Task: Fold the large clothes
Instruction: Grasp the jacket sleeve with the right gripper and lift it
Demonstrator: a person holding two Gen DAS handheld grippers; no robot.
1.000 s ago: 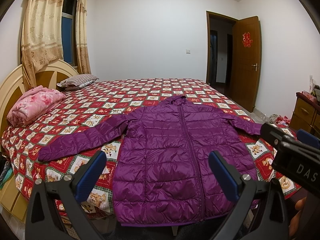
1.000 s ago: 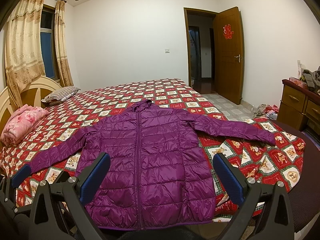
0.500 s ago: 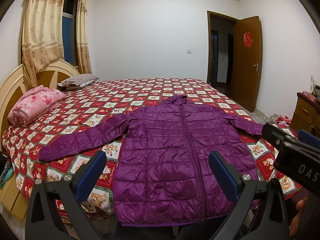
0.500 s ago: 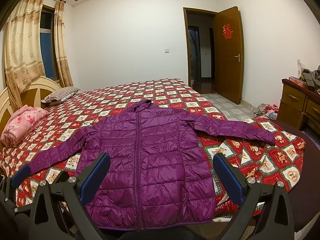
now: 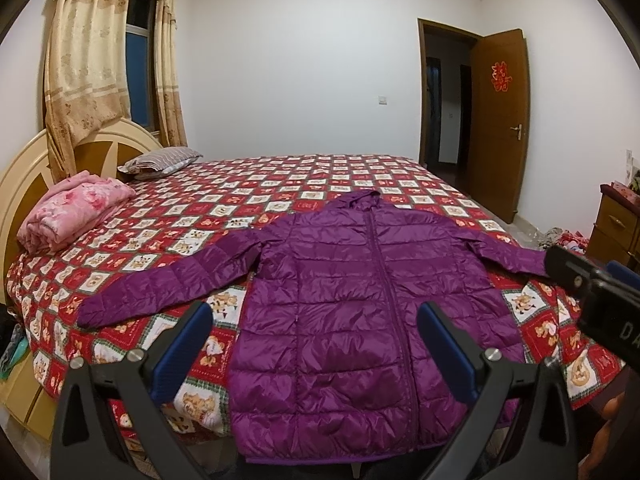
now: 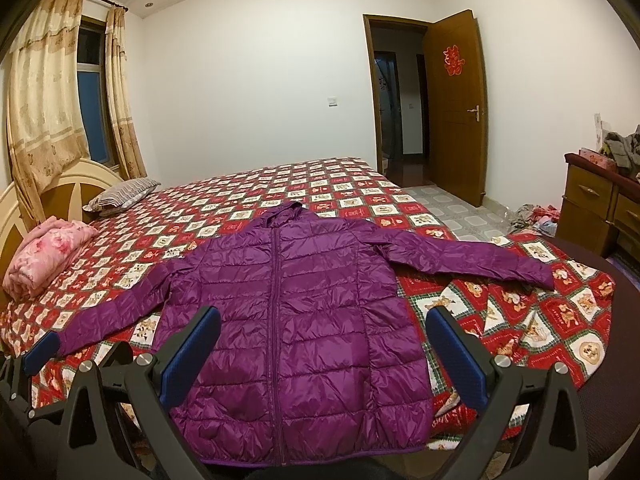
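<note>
Both grippers are hovering level at the frame bottom, facing the jacket lying flat mid-frame on the bed. Left gripper and right gripper are gaping wide, holding nothing.

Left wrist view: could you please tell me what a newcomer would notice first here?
A purple jacket lies spread flat, zipped, sleeves out, at the near edge of the bed. The red checked bedspread dominates the room. A pink blanket sits folded by the headboard.
</note>
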